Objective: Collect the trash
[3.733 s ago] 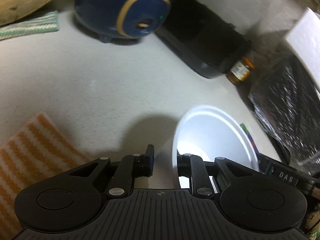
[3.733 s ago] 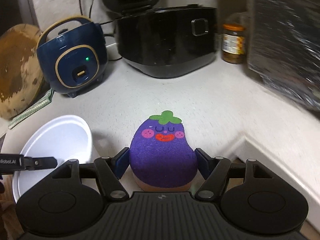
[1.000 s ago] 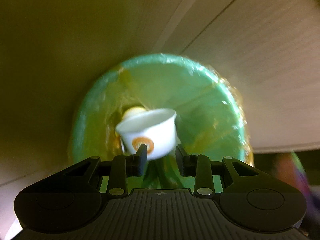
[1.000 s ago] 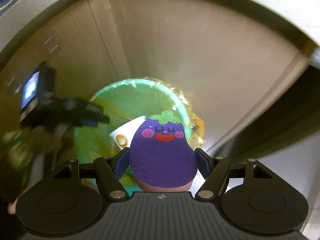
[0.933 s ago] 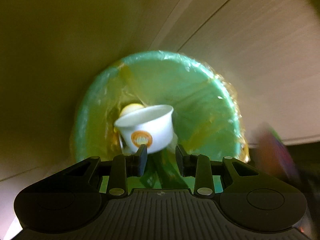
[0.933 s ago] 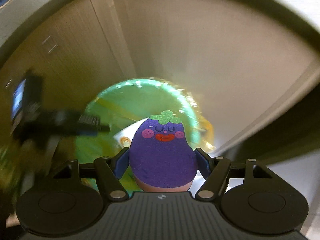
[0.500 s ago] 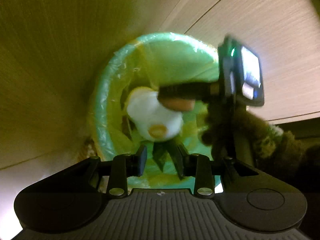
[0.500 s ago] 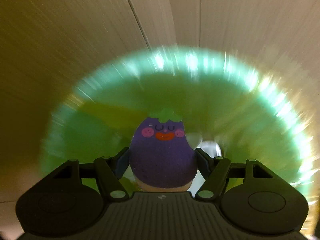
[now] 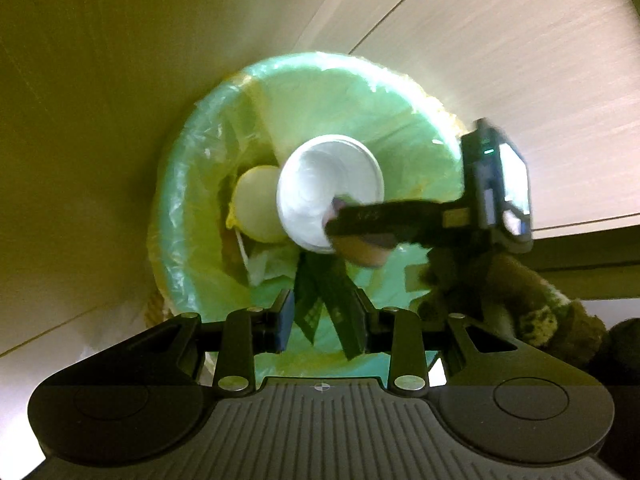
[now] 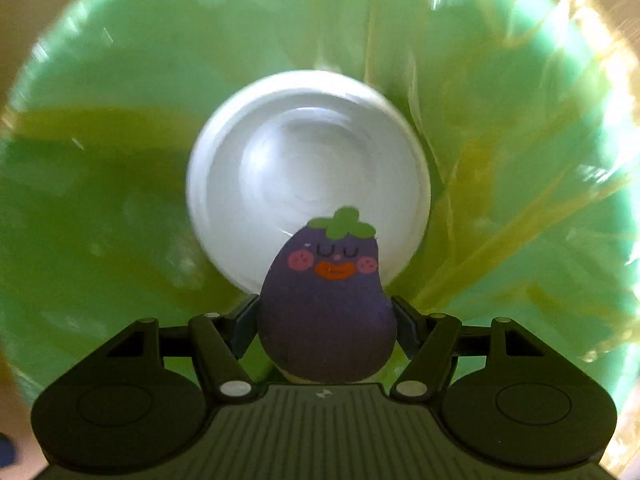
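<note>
1. Left wrist view: the left claw (image 9: 322, 322) stands at the lower centre of the frame with its jaws apart and nothing between them. It points down over the trash bin (image 9: 176, 216), which fills the centre of the frame and is lined with a green plastic bag (image 9: 400, 120).
2. Left wrist view, bin contents: a white cup (image 9: 320, 184) lies mouth-up at the centre of the bin. A pale round object (image 9: 256, 204) sits just left of the cup, touching it. Dark green wrappers (image 9: 324, 292) lie below the cup, near the claw tips.
3. Left wrist view only: the right claw (image 9: 360, 236) enters from the right of the frame, with its fingers over the right edge of the cup. Its device body (image 9: 496, 184) shows at centre right, and a sleeve (image 9: 540, 304) shows at lower right. Pale wood-grain panels (image 9: 500, 40) surround the bin.
4. Right wrist view: the right claw (image 10: 326, 320) is closed on the eggplant sponge (image 10: 326, 312), a purple figure with a green cap and a drawn face. Both pads press its sides.
5. Right wrist view: the sponge is held directly above the white cup (image 10: 304, 168), inside the mouth of the green plastic bag (image 10: 100, 200), which fills nearly the whole frame.
6. Right wrist view only: the face of the sponge is legible. The left wrist view shows only its blurred underside between the right claw's fingers.
</note>
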`<state>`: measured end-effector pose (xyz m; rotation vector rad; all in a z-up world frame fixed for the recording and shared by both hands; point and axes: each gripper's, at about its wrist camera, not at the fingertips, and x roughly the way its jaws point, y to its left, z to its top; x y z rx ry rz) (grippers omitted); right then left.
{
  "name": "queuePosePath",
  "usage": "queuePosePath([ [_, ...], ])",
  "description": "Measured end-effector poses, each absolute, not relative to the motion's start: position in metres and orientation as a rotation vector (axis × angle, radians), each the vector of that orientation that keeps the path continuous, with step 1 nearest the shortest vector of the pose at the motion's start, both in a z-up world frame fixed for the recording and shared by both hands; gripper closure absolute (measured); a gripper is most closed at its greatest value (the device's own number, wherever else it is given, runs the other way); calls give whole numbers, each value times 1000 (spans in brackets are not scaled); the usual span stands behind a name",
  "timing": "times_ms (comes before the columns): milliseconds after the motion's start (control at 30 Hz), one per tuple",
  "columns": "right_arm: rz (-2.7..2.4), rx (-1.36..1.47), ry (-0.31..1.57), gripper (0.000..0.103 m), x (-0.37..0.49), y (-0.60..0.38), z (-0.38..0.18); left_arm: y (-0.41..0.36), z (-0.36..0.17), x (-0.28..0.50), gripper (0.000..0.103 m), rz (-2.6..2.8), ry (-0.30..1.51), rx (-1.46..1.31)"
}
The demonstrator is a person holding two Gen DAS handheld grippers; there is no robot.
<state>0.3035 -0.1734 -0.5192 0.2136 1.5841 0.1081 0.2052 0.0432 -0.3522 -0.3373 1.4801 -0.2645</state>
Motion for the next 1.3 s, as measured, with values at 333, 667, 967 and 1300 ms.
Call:
queuePosePath([
  [333,43,193,1482,34,296,-181,-452,39,-325,225,68,-243,1485,-304],
  [667,0,352,1392,34,302,-190,-380,30,-275,239,68,-320,1441,-259],
  [967,-93,459,1347,33,302,-199,-361,21,-269,234,68,-388,1460,-296],
  [1300,-123,609,1315,30,284,-219,-345,27,-262,228,68,-412,1482,-297],
])
